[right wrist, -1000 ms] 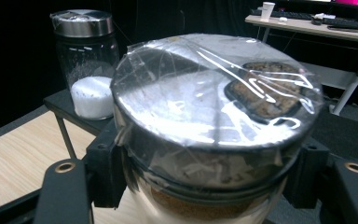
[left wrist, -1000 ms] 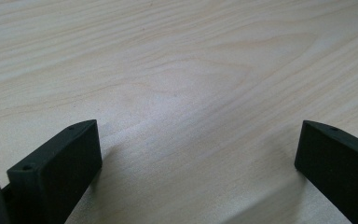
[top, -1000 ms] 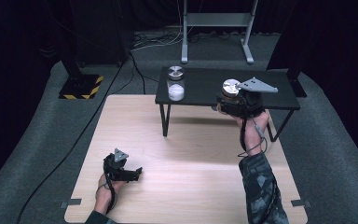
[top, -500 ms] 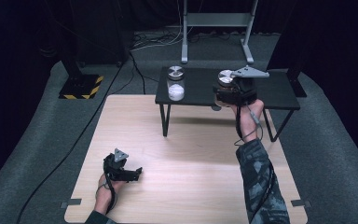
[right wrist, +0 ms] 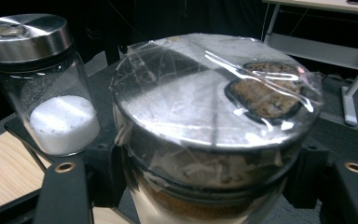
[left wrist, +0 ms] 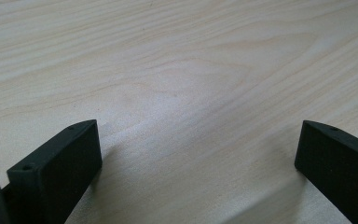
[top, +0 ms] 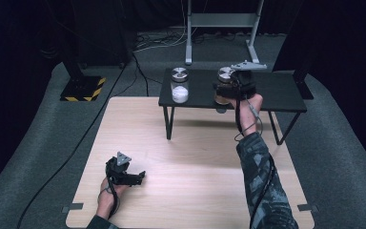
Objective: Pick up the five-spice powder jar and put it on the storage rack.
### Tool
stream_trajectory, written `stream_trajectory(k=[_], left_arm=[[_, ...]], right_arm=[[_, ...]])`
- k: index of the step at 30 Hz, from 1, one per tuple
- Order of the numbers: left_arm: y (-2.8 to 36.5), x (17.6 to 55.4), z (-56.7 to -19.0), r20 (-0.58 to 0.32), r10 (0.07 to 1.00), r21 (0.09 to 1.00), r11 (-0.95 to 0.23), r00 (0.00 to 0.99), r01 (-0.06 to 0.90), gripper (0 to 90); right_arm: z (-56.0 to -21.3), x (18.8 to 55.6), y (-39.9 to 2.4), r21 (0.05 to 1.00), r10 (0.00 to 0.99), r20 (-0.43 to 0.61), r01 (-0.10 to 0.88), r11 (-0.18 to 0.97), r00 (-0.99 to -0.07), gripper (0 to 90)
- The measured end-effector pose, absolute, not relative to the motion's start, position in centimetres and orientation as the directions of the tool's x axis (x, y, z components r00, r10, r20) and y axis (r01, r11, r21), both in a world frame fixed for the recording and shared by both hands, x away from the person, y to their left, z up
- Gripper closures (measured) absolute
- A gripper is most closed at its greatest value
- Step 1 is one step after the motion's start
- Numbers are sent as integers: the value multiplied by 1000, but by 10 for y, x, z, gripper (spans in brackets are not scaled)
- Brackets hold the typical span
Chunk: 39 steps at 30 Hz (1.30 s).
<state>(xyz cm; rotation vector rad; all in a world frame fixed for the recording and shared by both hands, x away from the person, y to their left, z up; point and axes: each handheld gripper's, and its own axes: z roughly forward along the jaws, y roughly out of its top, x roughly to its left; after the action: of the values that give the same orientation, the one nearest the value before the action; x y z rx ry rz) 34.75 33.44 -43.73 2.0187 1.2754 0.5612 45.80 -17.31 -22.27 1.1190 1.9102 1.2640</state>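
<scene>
A glass jar (right wrist: 214,107) with brown contents and a metal lid under clear film sits between the jaws of my right gripper (right wrist: 209,186), which is shut on it. In the high view this jar (top: 225,76) is held by the right gripper (top: 226,90) at the front edge of the small black table (top: 276,90); I cannot tell whether it rests on the top. A second jar (top: 179,86) with white powder (right wrist: 63,123) and a steel lid stands upright to its left. My left gripper (top: 139,175) lies on the wooden table (top: 195,162), open, with bare wood between its jaws (left wrist: 196,154).
The black table stands on thin legs (top: 169,121) at the far side of the wooden top. Behind it is a grey metal stand (top: 219,28). A yellow-and-black striped base (top: 83,88) and cables lie on the grey floor at left.
My right gripper has carried the brown jar leftward along the black table, closer to the white-powder jar. The left gripper has not moved.
</scene>
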Motion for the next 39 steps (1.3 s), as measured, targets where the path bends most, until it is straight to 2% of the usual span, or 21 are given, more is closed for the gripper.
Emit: stream_trajectory(k=[13,39], left_arm=[[334,347,-437,3,904,734,-293,428,613,1],[334,347,-437,4,903,733,-294,429,613,1]], right_arm=[[-232,477,-165,910,881,3,367,194,-472,298],[-239,476,-168,919,878,4,348,186,-479,299]])
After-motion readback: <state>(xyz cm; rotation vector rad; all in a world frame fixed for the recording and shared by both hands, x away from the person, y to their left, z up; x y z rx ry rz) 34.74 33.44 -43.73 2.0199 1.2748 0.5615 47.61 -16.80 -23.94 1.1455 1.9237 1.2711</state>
